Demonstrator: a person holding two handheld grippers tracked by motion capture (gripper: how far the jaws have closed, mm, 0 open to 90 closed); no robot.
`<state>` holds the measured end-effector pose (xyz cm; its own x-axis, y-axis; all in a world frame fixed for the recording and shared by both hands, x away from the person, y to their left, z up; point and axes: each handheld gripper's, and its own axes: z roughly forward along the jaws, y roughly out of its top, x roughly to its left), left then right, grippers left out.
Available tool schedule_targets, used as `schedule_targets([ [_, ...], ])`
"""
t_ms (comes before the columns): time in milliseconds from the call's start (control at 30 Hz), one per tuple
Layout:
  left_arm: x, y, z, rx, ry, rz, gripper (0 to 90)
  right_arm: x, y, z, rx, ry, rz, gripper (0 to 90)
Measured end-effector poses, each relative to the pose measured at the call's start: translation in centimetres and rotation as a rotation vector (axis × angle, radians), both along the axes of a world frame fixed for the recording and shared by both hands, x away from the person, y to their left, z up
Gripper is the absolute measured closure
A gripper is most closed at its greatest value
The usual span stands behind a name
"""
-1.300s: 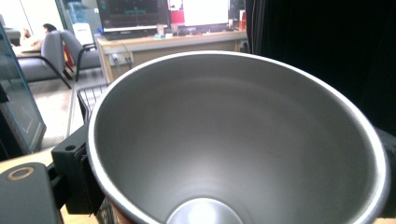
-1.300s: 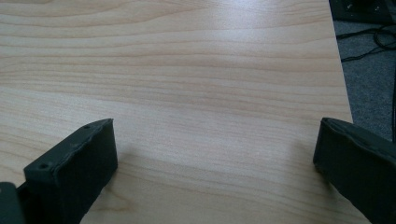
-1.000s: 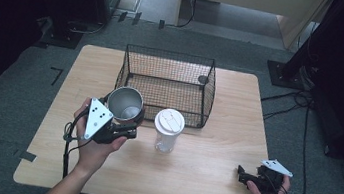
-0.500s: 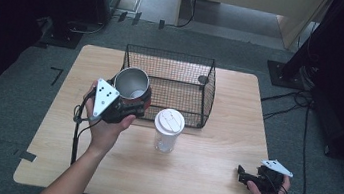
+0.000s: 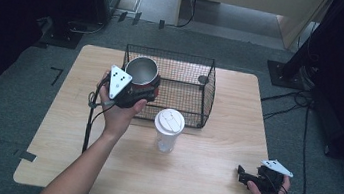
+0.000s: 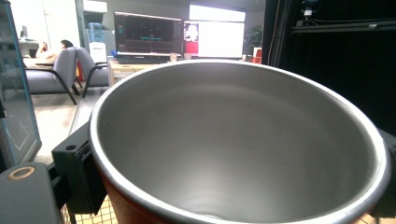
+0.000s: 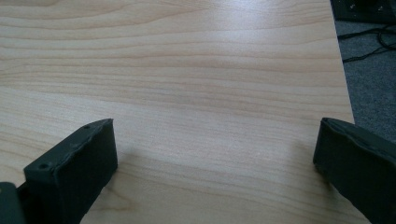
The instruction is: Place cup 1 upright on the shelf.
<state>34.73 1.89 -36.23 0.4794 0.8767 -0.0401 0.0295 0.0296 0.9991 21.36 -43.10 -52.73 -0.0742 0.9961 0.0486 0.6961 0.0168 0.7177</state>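
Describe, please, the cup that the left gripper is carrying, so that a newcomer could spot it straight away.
Start at the black wire basket at the far side of the wooden table. At its near left corner, the left gripper holds a metal cup, raised off the table. Unlike the white lidded cup standing on the table, it is open-topped, silvery inside and red outside.

no legible text, labels, brands or numbers anywhere
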Motion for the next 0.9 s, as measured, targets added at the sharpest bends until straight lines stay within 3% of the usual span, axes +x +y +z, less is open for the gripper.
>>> schedule_targets([
  [200, 1.3, -0.3, -0.1, 0.014, 0.004, 0.016, 7.4, 0.0, 0.0, 0.0, 0.001, 0.000, 0.002, 0.0],
  [567, 4.1, -1.0, -1.5, 0.046, 0.062, 0.061, 7.4, 0.0, 0.0, 0.0, -0.001, 0.000, 0.002, 0.0],
  [733, 5.2, -1.4, -2.2, 0.085, 0.106, 0.064, 7.4, 0.0, 0.0, 0.0, 0.001, 0.000, 0.003, 0.0],
  [833, 6.1, -1.6, -2.4, 0.096, 0.170, 0.062, 7.3, 0.0, 0.0, 0.0, 0.002, 0.000, 0.003, 0.0],
  [900, 6.5, -1.8, -2.5, 0.112, 0.190, 0.059, 7.4, 0.0, 0.0, 0.0, 0.002, 0.001, 0.003, 0.0],
])
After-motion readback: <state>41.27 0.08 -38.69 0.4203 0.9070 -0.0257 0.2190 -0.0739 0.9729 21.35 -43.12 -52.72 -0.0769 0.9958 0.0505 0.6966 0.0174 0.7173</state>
